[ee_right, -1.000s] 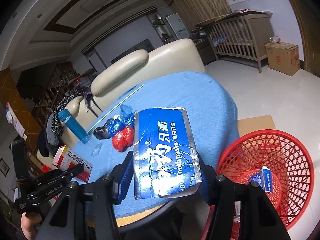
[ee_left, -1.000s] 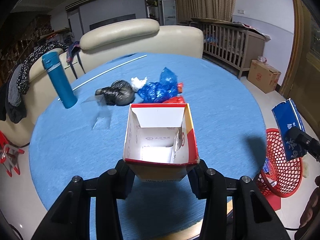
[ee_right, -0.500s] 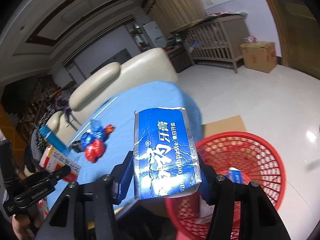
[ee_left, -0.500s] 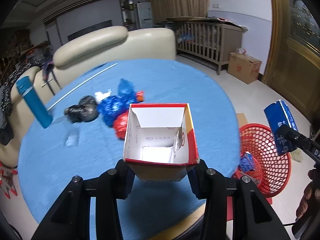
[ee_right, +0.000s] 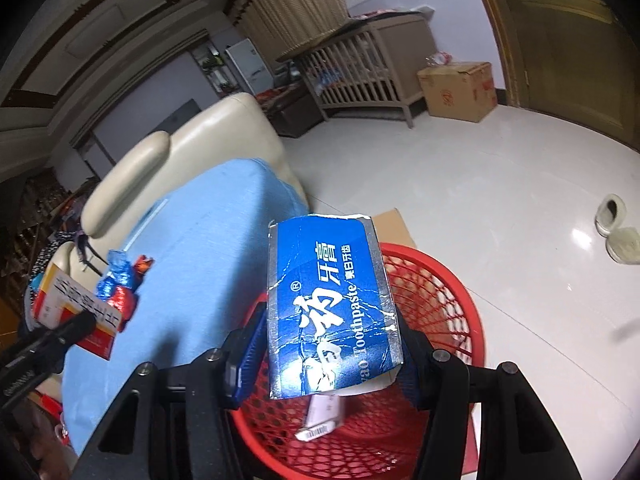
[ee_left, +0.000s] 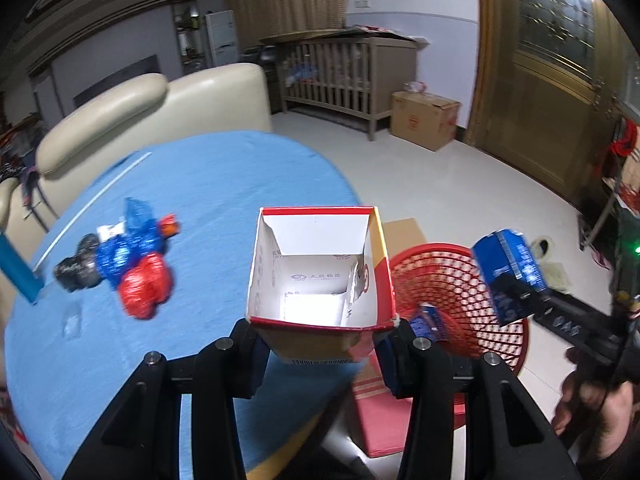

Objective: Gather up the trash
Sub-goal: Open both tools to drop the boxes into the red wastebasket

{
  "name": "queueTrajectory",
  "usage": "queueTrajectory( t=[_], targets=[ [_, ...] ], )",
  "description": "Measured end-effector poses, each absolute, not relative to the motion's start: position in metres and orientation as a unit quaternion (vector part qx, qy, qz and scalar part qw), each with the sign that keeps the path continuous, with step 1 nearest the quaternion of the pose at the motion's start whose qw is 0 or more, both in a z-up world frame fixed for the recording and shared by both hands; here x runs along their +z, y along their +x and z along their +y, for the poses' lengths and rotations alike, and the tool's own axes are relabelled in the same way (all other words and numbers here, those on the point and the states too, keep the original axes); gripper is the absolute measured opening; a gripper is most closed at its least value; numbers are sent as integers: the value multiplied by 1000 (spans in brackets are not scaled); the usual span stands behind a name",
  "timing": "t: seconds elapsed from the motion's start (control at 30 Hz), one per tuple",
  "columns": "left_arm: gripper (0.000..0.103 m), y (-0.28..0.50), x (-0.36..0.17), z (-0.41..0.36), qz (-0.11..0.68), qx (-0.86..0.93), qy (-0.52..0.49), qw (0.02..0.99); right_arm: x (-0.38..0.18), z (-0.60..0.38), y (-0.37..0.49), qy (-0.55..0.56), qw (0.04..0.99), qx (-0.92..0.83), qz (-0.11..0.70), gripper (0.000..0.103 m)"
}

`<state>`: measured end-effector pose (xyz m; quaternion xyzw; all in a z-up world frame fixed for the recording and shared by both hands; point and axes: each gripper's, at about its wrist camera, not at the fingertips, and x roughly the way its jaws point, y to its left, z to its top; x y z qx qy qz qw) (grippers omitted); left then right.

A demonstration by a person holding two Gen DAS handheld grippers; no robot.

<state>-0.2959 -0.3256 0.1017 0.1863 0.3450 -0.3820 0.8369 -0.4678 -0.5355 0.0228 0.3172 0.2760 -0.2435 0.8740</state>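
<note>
My left gripper [ee_left: 320, 336] is shut on an open red-and-white carton [ee_left: 320, 272], held above the right edge of the blue round table [ee_left: 208, 184]. My right gripper [ee_right: 332, 360] is shut on a blue toothpaste box [ee_right: 332, 304], held over the red mesh basket [ee_right: 440, 312] on the floor. From the left wrist view the toothpaste box [ee_left: 510, 276] hangs over the basket [ee_left: 452, 284], which holds a small blue box [ee_left: 428, 320]. The carton also shows at the left of the right wrist view [ee_right: 76, 312]. Crumpled blue, red and black wrappers [ee_left: 128, 264] lie on the table.
A blue bottle [ee_left: 12, 268] stands at the table's left edge. A white rod [ee_left: 92, 200] lies across the table's far side. Cream sofa [ee_left: 152, 108] behind the table. Wooden crib [ee_left: 344, 72] and cardboard box [ee_left: 424, 120] stand at the back. Flat cardboard [ee_right: 392, 224] lies under the basket.
Both grippers have swung right with their boxes. The toothpaste box is now over the red basket, and the carton has moved from mid-table to its right edge.
</note>
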Motion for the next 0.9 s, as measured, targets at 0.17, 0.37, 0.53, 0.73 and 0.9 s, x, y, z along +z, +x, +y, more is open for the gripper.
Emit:
queueTrajectory(
  t=[0.17, 0.37, 0.53, 0.73, 0.9],
  targets=[
    [47, -307, 97, -356, 359, -421, 194, 810, 9, -543, -473, 323, 862, -255, 296, 61],
    [47, -319, 84, -386, 382, -460, 204, 775, 8, -548, -477, 322, 860, -260, 298, 62],
    [48, -320, 72, -404, 408, -477, 209, 750, 10, -551, -482, 330, 858, -269, 287, 62],
    [68, -314, 63, -409, 438, -481, 197, 733, 18, -557, -492, 340, 857, -283, 263, 62],
    [70, -298, 71, -391, 444, -476, 167, 740, 25, -556, -494, 344, 861, -279, 251, 62]
  ],
)
